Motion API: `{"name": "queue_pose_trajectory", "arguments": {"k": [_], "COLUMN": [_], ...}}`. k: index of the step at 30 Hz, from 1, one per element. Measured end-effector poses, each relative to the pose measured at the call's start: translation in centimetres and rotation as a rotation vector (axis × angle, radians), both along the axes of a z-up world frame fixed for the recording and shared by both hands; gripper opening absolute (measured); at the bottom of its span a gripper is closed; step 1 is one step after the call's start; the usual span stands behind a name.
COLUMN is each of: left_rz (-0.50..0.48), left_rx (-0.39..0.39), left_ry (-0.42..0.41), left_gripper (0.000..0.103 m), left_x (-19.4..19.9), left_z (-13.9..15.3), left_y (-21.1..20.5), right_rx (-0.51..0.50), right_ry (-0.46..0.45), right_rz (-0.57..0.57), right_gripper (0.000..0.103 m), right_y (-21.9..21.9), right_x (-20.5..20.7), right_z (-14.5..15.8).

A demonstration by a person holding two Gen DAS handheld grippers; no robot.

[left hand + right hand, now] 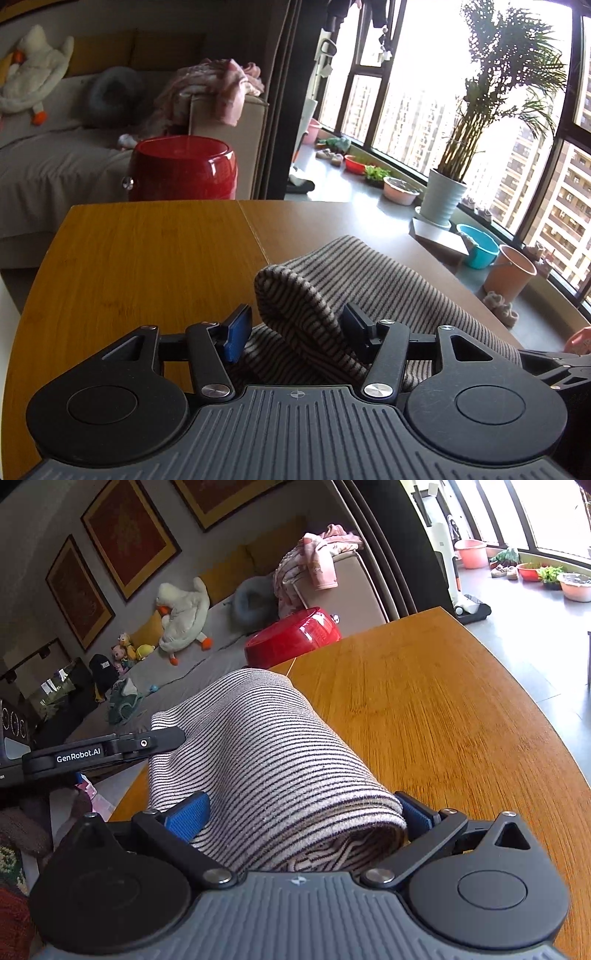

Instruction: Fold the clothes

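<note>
A beige garment with thin dark stripes (388, 288) lies folded in a thick roll on the wooden table (147, 251). My left gripper (295, 328) has its blue pads on either side of a raised hump of this cloth and is shut on it. In the right wrist view the same garment (266, 738) runs away from the camera across the table (443, 701). My right gripper (301, 814) is shut on its near rolled end, with cloth filling the space between the pads. The left gripper (166, 736) shows there side-on, at the garment's far left edge.
Beyond the table's far edge stands a red drum-shaped stool (184, 170), in front of a grey sofa (55, 162) with a plush goose (33, 74) and pink clothes (221, 85). Potted plants (443, 195) and buckets line the window sill on the right.
</note>
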State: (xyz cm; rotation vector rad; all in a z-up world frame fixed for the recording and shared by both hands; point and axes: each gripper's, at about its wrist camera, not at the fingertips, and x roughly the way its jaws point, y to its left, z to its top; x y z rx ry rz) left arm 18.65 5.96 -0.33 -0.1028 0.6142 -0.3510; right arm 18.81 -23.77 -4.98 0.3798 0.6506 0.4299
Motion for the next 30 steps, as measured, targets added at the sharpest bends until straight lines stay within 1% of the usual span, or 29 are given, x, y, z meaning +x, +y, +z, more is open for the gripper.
{"name": "queue_pose_trajectory", "arguments": {"k": [2,4,6,8,10,12,13,15,17,18,19,21,23,24,25,26,27,28,30], "left_rz": [0.008,0.017,0.023,0.026,0.014,-0.01,-0.021,-0.037,-0.052,-0.059,-0.066,-0.079,-0.09,-0.094,-0.099,-0.104,-0.108,-0.113,-0.125], "left_rx": [-0.02,-0.059,-0.102,-0.141,-0.17,-0.189,-0.197,-0.212,-0.228,-0.237,-0.246,-0.252,-0.253,-0.258,-0.267,-0.279,-0.291,-0.301,-0.321], "left_ry": [0.007,0.02,0.037,0.062,0.089,0.107,0.111,0.113,0.113,0.116,0.118,0.122,0.13,0.135,0.14,0.144,0.147,0.151,0.163], "left_gripper": [0.064,0.07,0.071,0.071,0.069,0.065,0.063,0.058,0.055,0.053,0.053,0.052,0.051,0.051,0.051,0.051,0.051,0.051,0.051], "left_x": [-0.2,-1.1,-2.2,-3.6,-5.0,-6.2,-6.5,-6.7,-6.6,-6.4,-6.2,-5.9,-5.9,-5.8,-5.7,-5.5,-5.4,-5.3,-5.0], "left_z": [0.0,-0.1,-0.4,-0.9,-1.4,-1.9,-2.0,-2.1,-2.1,-2.1,-2.2,-2.4,-2.7,-2.9,-3.0,-3.1,-3.3,-3.4,-3.7], "left_y": [0.4,1.1,1.8,2.4,2.6,2.6,2.6,2.5,2.3,2.2,2.1,1.8,1.5,1.5,1.6,1.7,1.8,2.0,2.1], "right_rx": [0.0,-0.006,-0.014,-0.01,0.018,0.022,0.003,-0.097,-0.221,-0.278,-0.333,-0.421,-0.52,-0.586,-0.665,-0.719,-0.763,-0.75,-0.683], "right_ry": [0.002,0.003,0.002,0.0,-0.003,-0.036,-0.07,-0.159,-0.259,-0.302,-0.342,-0.378,-0.408,-0.432,-0.458,-0.465,-0.465,-0.458,-0.438], "right_rz": [0.004,0.004,0.003,0.0,-0.031,-0.08,-0.101,-0.062,0.038,0.098,0.161,0.284,0.37,0.388,0.398,0.396,0.388,0.378,0.354], "right_gripper": [0.103,0.103,0.103,0.103,0.103,0.103,0.103,0.103,0.099,0.091,0.084,0.083,0.082,0.079,0.062,0.048,0.026,0.019,0.015], "right_y": [0.0,0.1,0.2,0.2,-0.2,-0.7,-0.8,-0.4,0.8,1.6,2.5,4.6,6.7,7.7,8.6,9.1,9.5,9.3,8.7], "right_x": [0.0,0.0,0.0,-0.1,-0.3,-0.8,-1.3,-2.8,-5.0,-6.1,-7.3,-9.2,-10.4,-10.8,-10.9,-10.7,-10.3,-9.9,-9.0], "right_z": [0.0,0.1,0.1,0.1,0.0,0.3,0.8,2.4,4.4,5.2,5.9,6.4,5.8,5.1,4.2,3.6,3.1,3.5,5.0]}}
